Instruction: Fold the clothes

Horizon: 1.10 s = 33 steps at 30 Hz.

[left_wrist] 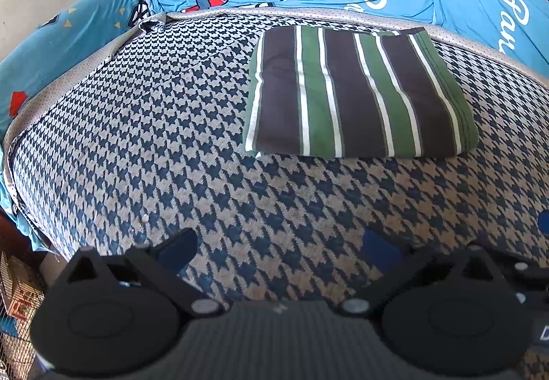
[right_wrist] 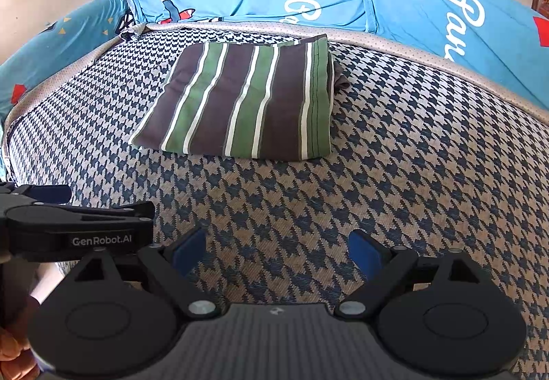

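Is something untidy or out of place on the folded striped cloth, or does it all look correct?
Mostly tidy. The striped cloth lies folded flat on the houndstooth cover. One small oddity: at its far right corner a bit of grey fabric sticks out from under the fold. Both grippers, left gripper and right gripper, are open and away from it.

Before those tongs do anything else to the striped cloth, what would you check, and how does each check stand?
1. Striped cloth folded into a flat rectangle: ok.
2. Stray grey fabric poking out at its far right corner: not ok.
3. Left tongs open, nothing between them: ok.
4. Right tongs open, nothing between them: ok.
5. Both tongs clear of the cloth, over the houndstooth cover: ok.
6. Layers underneath lying even: cannot tell.
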Available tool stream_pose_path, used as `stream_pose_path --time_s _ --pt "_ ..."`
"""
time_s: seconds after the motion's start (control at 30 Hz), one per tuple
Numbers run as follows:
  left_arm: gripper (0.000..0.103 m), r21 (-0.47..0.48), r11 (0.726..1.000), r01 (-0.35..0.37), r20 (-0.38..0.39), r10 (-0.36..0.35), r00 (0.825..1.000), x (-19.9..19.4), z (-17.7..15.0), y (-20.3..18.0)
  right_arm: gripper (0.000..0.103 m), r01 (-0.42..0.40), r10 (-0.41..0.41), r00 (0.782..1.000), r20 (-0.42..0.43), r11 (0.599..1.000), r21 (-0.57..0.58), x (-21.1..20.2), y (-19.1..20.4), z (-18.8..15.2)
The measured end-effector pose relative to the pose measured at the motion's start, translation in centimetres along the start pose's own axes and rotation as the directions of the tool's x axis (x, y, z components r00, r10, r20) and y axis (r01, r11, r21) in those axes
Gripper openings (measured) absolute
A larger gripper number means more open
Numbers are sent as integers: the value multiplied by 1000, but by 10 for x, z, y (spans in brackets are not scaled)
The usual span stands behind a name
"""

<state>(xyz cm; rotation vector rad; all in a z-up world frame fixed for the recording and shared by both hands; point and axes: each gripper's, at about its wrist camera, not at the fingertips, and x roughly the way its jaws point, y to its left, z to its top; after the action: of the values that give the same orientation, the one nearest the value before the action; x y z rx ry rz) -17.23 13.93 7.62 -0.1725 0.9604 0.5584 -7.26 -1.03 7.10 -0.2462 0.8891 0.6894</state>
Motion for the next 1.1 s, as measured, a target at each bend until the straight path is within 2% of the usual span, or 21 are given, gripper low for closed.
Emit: stream_pose_path --time_s 0.7,1.1 --pt "103 9 1000 3 16 -3 1000 -5 0 1 90 0 0 1000 5 1000 2 2 0 -3" --pt "103 -11 1000 29 13 -29 999 -5 2 4 90 4 -4 1000 -1 1000 -4 7 2 -5"
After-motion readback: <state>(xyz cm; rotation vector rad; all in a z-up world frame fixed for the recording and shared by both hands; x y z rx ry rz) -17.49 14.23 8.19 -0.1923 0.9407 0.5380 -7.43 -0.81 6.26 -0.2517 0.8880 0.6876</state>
